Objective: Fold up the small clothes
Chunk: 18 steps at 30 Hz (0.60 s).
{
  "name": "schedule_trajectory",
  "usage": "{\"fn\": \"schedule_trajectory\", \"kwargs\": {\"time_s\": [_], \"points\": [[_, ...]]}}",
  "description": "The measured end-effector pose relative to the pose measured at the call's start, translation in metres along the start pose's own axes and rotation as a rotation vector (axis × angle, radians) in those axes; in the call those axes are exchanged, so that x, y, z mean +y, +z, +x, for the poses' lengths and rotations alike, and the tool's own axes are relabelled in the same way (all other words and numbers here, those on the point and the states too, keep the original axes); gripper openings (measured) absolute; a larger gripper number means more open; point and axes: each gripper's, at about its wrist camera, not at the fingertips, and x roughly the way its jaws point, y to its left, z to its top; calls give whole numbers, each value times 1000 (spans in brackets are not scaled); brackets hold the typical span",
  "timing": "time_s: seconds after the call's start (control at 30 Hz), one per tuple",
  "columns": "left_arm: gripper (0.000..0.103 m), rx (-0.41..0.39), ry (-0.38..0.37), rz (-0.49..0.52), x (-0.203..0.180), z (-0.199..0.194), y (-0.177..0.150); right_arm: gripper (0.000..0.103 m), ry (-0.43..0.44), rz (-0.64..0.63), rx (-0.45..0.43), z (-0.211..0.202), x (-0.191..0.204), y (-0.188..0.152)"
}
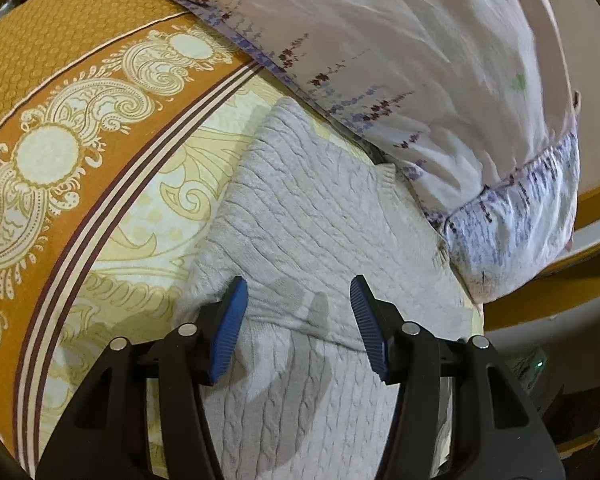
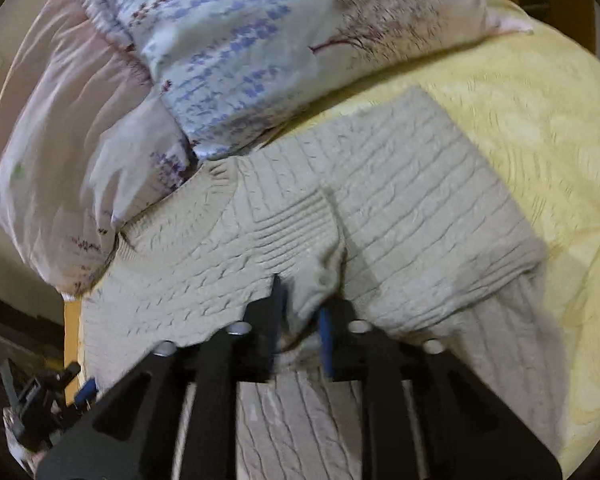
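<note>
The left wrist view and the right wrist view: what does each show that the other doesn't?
Only the left view shows the orange paisley border of the bedspread. Only the right view shows the sweater's ribbed cuff, with knit bunched between the right hand-held gripper fingers. Both show the grey cable-knit sweater and the floral pillow.

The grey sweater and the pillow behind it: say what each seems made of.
Grey sweater: looks like a chunky knit, wool or acrylic, matte; raised cable ridges and ribbed bands show. Pillow: its cover seems thin woven cotton or polyester, smooth with a faint sheen, printed with purple flowers, finely creased.
</note>
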Motion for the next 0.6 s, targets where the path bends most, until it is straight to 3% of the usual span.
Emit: {"fn": "schedule_trajectory", "kwargs": {"time_s": [0.03,0.07,0.2,0.3,0.43,0.6], "points": [[56,6,-2,13,-2,-4,-3,57,12,-8,-18,-12,-5,1],[57,9,-5,30,-2,-8,-7,59,25,-12,-30,-21,-10,1],[57,21,13,113,5,-34,-33,60,75,4,-8,-61,-50,-4],[57,35,-6,99,20,-51,-54,59,88,62,44,-82,-93,-17],[57,55,-47,63,37,-64,-76,51,125,145,134,-91,-134,-39],[57,89,-85,39,42,-66,-100,48,203,144,237,-88,-143,-67]]}}
